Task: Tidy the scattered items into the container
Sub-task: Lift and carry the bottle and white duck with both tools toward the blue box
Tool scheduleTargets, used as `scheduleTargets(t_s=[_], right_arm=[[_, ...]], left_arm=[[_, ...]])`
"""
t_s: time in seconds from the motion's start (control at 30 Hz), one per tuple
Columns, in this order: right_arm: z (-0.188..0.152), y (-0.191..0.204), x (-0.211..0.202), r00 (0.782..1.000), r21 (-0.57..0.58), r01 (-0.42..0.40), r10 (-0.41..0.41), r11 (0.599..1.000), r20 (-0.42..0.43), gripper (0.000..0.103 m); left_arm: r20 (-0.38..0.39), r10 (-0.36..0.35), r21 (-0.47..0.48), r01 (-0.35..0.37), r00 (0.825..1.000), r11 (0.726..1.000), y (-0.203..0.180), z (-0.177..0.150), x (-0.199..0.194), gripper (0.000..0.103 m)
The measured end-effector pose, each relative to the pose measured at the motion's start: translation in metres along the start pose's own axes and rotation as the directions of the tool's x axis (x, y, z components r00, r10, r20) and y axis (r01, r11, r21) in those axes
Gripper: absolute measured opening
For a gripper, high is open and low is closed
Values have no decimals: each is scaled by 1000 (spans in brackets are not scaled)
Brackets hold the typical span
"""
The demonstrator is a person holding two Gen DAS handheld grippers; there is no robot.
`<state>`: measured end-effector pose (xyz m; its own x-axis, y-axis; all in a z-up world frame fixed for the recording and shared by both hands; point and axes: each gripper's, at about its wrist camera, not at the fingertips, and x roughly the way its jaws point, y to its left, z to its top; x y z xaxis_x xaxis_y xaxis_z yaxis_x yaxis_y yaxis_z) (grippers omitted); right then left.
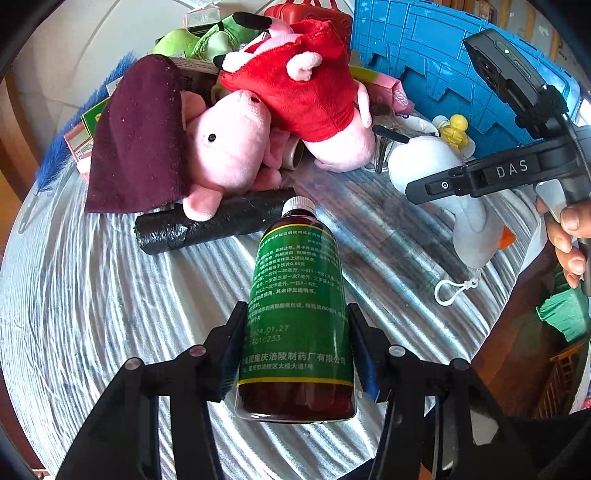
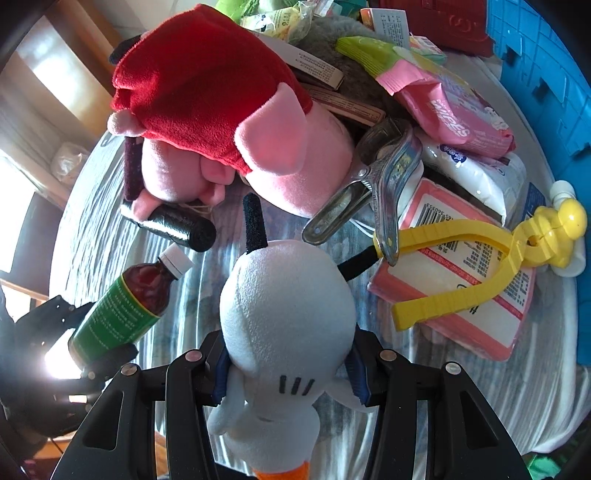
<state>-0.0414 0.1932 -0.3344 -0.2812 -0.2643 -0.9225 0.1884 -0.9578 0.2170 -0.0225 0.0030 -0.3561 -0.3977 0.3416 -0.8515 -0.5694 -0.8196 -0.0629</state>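
Observation:
My left gripper (image 1: 295,354) is shut on a brown medicine bottle (image 1: 299,306) with a green label and white cap, held above the striped tabletop; it also shows in the right wrist view (image 2: 125,306). My right gripper (image 2: 290,373) is shut on a white goose plush (image 2: 288,306), which also shows in the left wrist view (image 1: 436,170). The blue crate (image 1: 443,55) stands at the back right. A pink pig plush in a red dress (image 1: 303,96) and another pink pig (image 1: 229,147) with a maroon cloth lie in the pile.
A black roll (image 1: 218,225) lies before the pigs. A metal clip (image 2: 369,184), yellow tongs (image 2: 480,258), a pink-and-white pack (image 2: 461,288), wipes packs (image 2: 450,107) and small boxes crowd the right. A red case (image 1: 314,14) sits behind.

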Motion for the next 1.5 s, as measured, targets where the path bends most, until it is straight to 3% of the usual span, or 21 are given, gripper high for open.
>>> scheduleTargets(t_s=[0.13,0.43,0.63,0.87,1.27,1.5], right_arm=[[3,-11,-25,1000,-13,2,-2,1000,17,49],[9,2,-62,998,-33,10,-8,999,60,49],[21,31,-72,993,-41,18,-14,999,114,49],[37,45,-112,983,-40,36,-28,999,179,49],[59,62,-188,955,-63,36,-16,997,298,49],[68,51,-229,929,-95,16,20,995,369,49]], left_arm=[[-1,23,-1,-23,1000,1000,-2,11,-10,51],[52,50,-13,-49,997,999,-6,52,-51,51],[99,73,0,-73,992,997,-7,75,-79,51],[163,94,14,-97,982,995,-6,98,-114,51],[257,97,7,-102,961,995,-10,136,-163,51],[306,130,1,-137,943,991,-24,164,-181,51]])
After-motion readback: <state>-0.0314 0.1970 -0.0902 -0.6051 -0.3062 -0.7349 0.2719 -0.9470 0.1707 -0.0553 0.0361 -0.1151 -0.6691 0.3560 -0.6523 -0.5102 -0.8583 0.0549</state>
